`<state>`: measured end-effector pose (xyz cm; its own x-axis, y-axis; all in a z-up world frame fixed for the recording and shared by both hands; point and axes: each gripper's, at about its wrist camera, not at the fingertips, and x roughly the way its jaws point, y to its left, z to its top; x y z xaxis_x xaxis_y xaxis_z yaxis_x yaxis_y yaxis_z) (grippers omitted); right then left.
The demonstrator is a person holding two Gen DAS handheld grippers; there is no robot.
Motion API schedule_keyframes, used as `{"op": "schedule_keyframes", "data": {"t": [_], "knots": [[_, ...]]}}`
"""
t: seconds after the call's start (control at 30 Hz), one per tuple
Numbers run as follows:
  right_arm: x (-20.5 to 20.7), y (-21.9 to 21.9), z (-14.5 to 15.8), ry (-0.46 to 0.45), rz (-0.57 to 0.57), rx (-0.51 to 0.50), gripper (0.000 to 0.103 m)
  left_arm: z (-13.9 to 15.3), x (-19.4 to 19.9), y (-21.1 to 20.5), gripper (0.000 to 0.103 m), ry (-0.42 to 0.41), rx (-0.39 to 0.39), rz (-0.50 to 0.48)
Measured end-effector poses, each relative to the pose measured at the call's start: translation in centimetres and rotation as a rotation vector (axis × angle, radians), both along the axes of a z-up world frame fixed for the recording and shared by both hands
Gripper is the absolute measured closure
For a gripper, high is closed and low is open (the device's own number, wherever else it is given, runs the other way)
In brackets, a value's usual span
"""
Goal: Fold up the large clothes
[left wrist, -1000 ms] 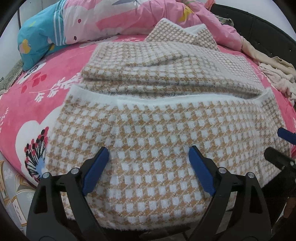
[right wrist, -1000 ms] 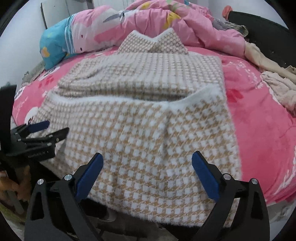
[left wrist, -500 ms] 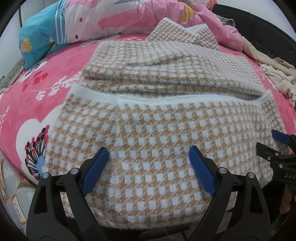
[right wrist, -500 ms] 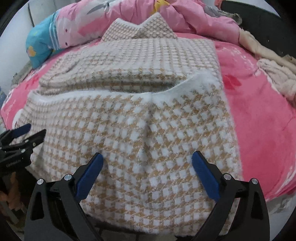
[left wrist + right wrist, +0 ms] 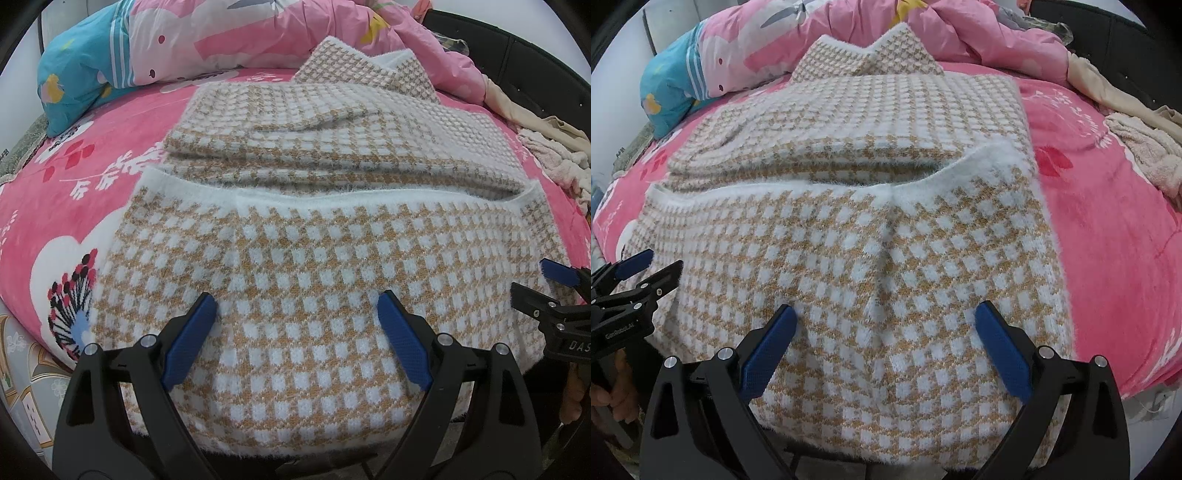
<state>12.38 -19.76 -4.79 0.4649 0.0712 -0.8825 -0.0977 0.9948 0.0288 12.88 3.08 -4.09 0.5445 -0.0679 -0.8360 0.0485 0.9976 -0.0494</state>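
Sweater (image 5: 295, 295), tan-and-white check, fuzzy knit, spread flat on pink floral bedspread (image 5: 92, 192); near edge draped over bed front. Lower part folded up, white hem band crossing the middle; sleeves folded across body beyond it; collar points farthest.

Left gripper (image 5: 295, 332): jaws spread wide, blue pads (image 5: 186, 341) poised over near-left part of knit, nothing clamped. Contact with fabric not resolvable.

Right gripper (image 5: 884, 345): jaws equally wide, over near-right part, a raised ridge of knit between the pads (image 5: 768, 352); nothing clamped.

Farther back: blue-and-pink pillow (image 5: 88, 66) at left, crumpled pink quilt (image 5: 960, 33) behind collar, beige garments (image 5: 1145, 147) heaped at right edge of bed.
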Motion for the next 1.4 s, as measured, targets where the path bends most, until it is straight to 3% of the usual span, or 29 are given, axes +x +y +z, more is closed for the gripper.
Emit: {"op": "schedule_keyframes", "data": {"t": [1.4], "knots": [[0.39, 0.36, -0.22, 0.006, 0.001, -0.005, 0.007, 0.1, -0.06, -0.06, 0.017, 0.002, -0.001, 0.001]]}}
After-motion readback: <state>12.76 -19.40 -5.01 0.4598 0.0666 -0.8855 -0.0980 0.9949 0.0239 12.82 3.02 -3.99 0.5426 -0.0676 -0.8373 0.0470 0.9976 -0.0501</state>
